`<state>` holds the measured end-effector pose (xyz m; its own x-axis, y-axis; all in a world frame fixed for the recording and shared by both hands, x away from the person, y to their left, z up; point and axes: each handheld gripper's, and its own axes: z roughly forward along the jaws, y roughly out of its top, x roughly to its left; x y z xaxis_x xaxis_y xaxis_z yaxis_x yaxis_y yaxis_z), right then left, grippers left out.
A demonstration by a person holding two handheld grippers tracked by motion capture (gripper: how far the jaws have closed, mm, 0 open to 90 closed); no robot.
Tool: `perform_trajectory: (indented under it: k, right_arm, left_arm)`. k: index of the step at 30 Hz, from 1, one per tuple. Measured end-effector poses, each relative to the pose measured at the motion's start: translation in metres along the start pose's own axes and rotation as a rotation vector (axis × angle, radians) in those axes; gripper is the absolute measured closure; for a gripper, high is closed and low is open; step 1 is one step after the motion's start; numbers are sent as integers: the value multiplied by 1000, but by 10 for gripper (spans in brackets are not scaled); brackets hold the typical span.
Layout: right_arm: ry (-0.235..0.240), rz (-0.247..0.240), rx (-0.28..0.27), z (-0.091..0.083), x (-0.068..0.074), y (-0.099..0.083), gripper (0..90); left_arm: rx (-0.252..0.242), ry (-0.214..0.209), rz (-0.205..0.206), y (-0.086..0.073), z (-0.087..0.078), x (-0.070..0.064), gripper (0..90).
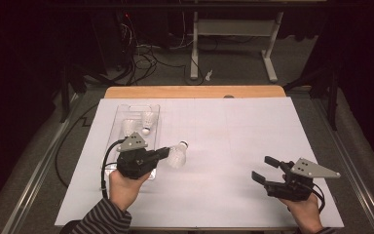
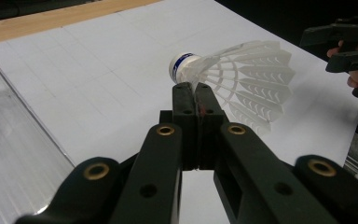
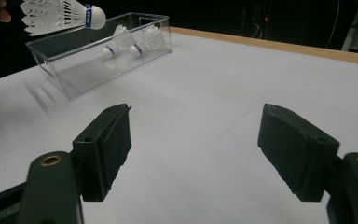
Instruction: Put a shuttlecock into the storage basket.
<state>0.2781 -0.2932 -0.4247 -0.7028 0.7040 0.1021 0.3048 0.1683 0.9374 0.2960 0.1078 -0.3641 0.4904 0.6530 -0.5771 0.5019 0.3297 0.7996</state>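
Note:
My left gripper [image 1: 166, 152] is shut on the feather skirt of a white shuttlecock [image 1: 177, 155], held above the white table sheet just right of the clear plastic tray [image 1: 155, 113]. In the left gripper view the shuttlecock [image 2: 235, 79] sticks out past the closed jaws, cork end up and left. Two more shuttlecocks [image 1: 148, 120] [image 1: 128, 127] lie inside the tray. My right gripper [image 1: 265, 169] stands open near the front right of the table with nothing between its jaws. The right gripper view shows the held shuttlecock [image 3: 60, 15] at top left and the tray [image 3: 51, 65] beyond.
A white sheet [image 1: 233, 136] covers the table, with a wooden edge [image 1: 195, 91] at the far side. Beyond it stand a desk frame [image 1: 233, 44] and loose cables [image 1: 141, 58] on the floor.

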Motion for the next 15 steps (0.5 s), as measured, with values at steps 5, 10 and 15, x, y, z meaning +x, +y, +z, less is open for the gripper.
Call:
perform_trajectory:
  k: [5, 10, 15]
  right_arm:
    - [-4, 31, 5, 0, -3, -2, 262]
    - [-10, 28, -2, 0, -3, -2, 260]
    - [-14, 20, -5, 0, -2, -2, 253]
  left_arm:
    - [-13, 4, -3, 6, -3, 2, 899]
    - [-39, 13, -8, 15, -9, 6, 899]
    - [-64, 29, -11, 25, -14, 11, 899]
